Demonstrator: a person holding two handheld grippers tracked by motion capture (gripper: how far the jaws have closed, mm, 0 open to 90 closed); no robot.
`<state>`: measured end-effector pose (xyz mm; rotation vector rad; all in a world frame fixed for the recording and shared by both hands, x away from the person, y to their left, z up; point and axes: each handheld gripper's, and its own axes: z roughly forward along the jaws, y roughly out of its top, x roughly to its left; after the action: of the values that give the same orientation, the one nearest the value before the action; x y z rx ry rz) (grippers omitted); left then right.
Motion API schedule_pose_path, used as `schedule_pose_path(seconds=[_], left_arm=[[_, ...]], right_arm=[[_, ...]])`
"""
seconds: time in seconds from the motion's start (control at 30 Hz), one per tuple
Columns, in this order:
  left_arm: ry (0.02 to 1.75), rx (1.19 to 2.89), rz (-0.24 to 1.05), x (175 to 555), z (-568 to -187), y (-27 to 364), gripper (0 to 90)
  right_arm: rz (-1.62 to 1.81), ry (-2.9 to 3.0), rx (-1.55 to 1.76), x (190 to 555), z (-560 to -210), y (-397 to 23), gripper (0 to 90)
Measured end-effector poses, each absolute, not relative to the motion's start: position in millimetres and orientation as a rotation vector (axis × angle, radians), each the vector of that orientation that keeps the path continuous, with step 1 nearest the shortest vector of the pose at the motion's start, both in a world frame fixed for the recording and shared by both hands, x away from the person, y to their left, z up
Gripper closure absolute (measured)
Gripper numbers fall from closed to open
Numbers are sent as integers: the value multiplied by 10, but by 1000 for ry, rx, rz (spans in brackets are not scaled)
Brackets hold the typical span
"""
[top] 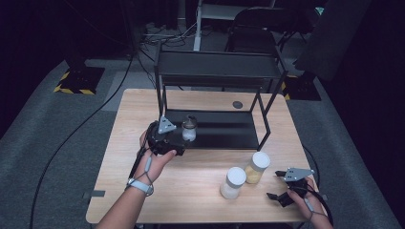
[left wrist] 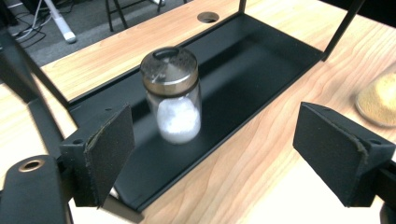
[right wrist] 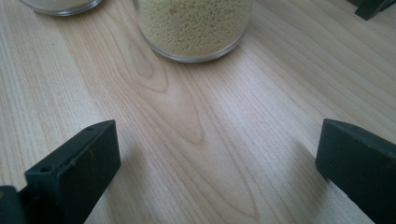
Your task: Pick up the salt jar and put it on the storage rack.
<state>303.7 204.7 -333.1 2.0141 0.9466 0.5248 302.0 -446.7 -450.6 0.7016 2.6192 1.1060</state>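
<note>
A small glass jar (top: 189, 129) (left wrist: 173, 95) with a metal shaker lid holds white powder. It stands upright on the bottom tray of a black two-tier rack (top: 224, 131) (left wrist: 252, 70). My left gripper (top: 175, 142) (left wrist: 224, 149) sits just in front of the jar at the tray's front-left edge. It is open, and the jar stands beyond its pads with nothing between them. My right gripper (top: 276, 185) (right wrist: 217, 158) rests low at the table's front right corner, open over bare wood. It faces a jar of yellow grains (top: 257, 167) (right wrist: 194, 25).
A white-lidded jar of pale powder (top: 233, 182) (right wrist: 60, 3) stands beside the yellow-grain jar. The rack's thin black posts (top: 162, 102) rise around the tray to an upper shelf (top: 217, 64). A cable hole (top: 237, 104) lies in the wooden table (top: 191, 186) behind the rack.
</note>
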Motion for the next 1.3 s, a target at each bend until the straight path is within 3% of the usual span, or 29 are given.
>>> schedule_pose_path(seconds=[0.57,1.3], left_arm=[[985,2027,520,2639,-3426,2397,114],[1047,2028,502,2391,-4006,2718,83]], right_arm=[[1106,2619,701,3020,-4507,-4467,0],[1106,2619,702,3019,-4507,-4467,0]])
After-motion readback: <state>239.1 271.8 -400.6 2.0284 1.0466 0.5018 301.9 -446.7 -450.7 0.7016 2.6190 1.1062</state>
